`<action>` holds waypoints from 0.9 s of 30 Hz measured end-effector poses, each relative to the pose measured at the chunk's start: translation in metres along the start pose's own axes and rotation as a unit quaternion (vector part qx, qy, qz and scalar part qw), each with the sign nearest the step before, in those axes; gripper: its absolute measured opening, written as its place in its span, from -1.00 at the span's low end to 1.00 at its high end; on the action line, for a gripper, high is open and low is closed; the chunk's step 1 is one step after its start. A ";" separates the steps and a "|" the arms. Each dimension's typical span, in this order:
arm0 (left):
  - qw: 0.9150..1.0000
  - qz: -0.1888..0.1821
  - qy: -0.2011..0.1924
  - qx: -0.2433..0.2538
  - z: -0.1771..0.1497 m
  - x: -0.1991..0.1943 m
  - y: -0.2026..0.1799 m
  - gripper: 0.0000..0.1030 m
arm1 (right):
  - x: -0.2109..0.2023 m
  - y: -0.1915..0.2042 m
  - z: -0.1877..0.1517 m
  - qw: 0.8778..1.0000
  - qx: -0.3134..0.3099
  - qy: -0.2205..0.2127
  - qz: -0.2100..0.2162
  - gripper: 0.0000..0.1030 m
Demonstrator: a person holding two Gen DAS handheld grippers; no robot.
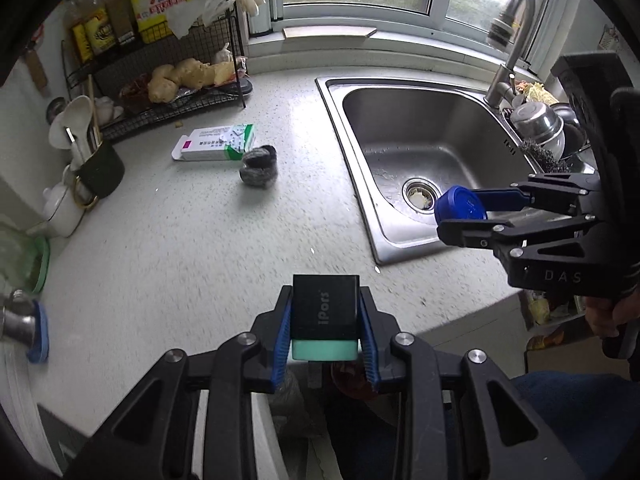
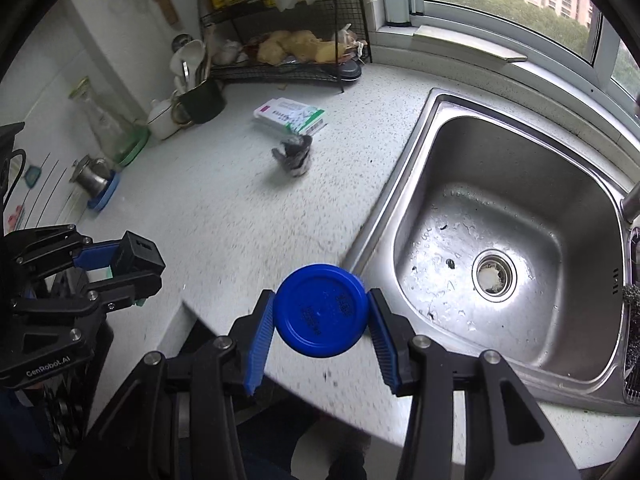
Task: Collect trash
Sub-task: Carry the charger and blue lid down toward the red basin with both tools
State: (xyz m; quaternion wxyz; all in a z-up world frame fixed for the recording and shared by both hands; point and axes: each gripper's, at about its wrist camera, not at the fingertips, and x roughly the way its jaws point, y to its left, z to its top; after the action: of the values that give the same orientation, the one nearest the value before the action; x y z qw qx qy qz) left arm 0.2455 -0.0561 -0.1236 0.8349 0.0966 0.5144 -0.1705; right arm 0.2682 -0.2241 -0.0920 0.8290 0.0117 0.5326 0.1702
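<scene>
My left gripper (image 1: 325, 320) is shut on a small black box with a mint-green end (image 1: 325, 312), held above the counter's front edge; the same box (image 2: 138, 258) shows at the left of the right wrist view. My right gripper (image 2: 322, 316) is shut on a round blue lid (image 2: 322, 310), which hangs over the sink's near corner; this lid (image 1: 460, 204) also appears at the right of the left wrist view. On the speckled counter lie a white and green medicine box (image 1: 218, 144) (image 2: 290, 118) and, just in front of it, a crumpled grey wad (image 1: 259, 166) (image 2: 295, 156).
A steel sink (image 1: 424, 128) (image 2: 516, 184) with food scraps in its drain fills the right side. A wire rack (image 1: 168, 92) with ginger and bottles stands at the back. A dark utensil cup (image 1: 100, 168), a white teapot (image 1: 62, 208) and a glass jar line the left wall.
</scene>
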 end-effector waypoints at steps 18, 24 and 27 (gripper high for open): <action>0.995 0.027 0.032 -0.093 -0.116 -0.027 -0.102 -0.46 | -0.033 0.009 -0.121 0.995 -0.076 0.037 0.055 -0.16; 0.992 0.015 0.062 -0.105 -0.145 0.000 -0.107 -0.46 | -0.009 0.018 -0.147 0.992 -0.087 0.062 0.068 -0.16; 0.990 0.008 0.084 -0.110 -0.162 0.027 -0.107 -0.46 | 0.014 0.021 -0.164 0.991 -0.085 0.073 0.070 -0.16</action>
State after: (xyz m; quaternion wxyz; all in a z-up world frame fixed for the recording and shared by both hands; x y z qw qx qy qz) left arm 0.0819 -0.1053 -0.2197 0.7957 0.0222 0.5973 -0.0979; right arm 0.1222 -0.2270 -0.1708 0.7719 -0.0342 0.5730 0.2731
